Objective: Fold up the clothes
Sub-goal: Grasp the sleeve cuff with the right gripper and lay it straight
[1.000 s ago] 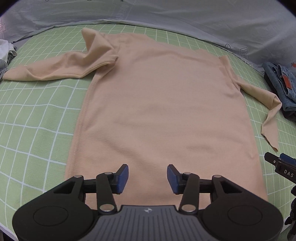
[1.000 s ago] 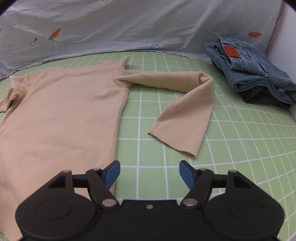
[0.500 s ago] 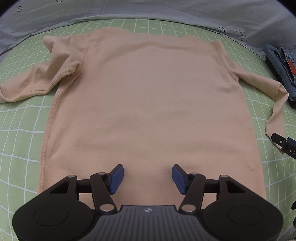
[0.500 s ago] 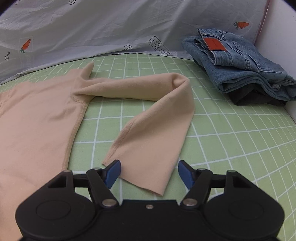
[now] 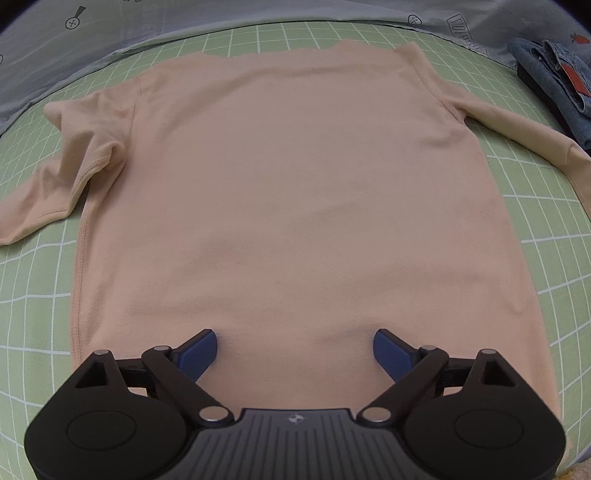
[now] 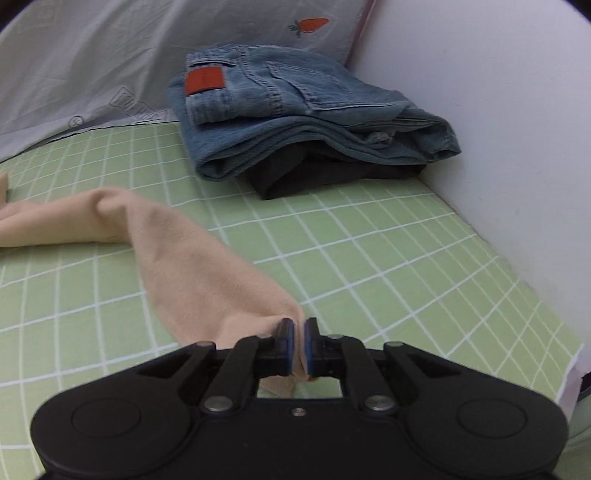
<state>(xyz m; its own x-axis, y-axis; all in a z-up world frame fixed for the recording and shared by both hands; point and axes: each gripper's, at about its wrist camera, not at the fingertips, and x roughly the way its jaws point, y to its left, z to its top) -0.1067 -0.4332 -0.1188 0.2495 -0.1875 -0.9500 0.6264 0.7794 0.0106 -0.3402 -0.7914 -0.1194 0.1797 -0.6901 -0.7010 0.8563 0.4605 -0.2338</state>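
Observation:
A peach long-sleeved shirt (image 5: 291, 192) lies flat on the green checked sheet (image 5: 33, 280), hem towards me. Its left sleeve (image 5: 62, 184) is bunched and folded at the left. Its right sleeve (image 5: 517, 129) runs off to the right. My left gripper (image 5: 294, 349) is open and empty, just above the shirt's hem. My right gripper (image 6: 299, 341) is shut on the cuff end of the right sleeve (image 6: 192, 266), which trails away to the left.
Folded blue jeans (image 6: 295, 110) lie on a dark garment (image 6: 321, 173) at the back right, against a white wall (image 6: 498, 110). They also show in the left wrist view (image 5: 554, 74). A grey printed sheet (image 5: 184, 22) borders the far side.
My right gripper moved forward to the sleeve's cuff and shut on it. My left gripper opened wider and shifted to face the middle of the shirt's hem.

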